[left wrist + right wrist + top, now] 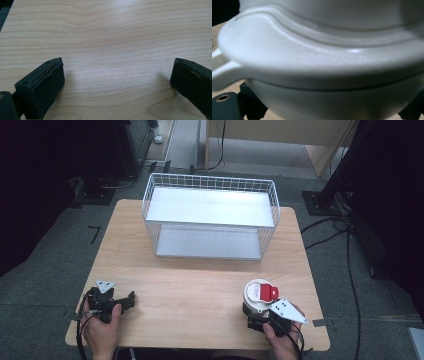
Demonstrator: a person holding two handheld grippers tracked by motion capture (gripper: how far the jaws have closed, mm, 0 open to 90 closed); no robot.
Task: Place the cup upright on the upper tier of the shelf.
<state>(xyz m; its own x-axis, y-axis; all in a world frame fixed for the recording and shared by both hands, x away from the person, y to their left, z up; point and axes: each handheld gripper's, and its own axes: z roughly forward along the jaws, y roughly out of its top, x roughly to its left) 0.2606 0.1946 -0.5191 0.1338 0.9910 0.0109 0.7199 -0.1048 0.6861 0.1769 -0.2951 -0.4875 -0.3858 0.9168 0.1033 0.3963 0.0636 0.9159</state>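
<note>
A white round container (259, 299) with a red and white lid top stands at the table's near right. In the right gripper view the container (319, 57) is very close, with a broad rim and a small tab at the left. My right gripper (254, 316) sits right behind it, and its black jaws (332, 111) stand apart at either side of the container's lower body, so I read them as open. My left gripper (129, 301) rests at the near left, held by a hand. Its jaws (117, 75) are wide open over bare wood.
A white wire rack (210, 210) with two shelves stands at the back middle of the wooden table (200, 285). Cables (345, 250) and a black stand base (320, 200) lie on the floor to the right.
</note>
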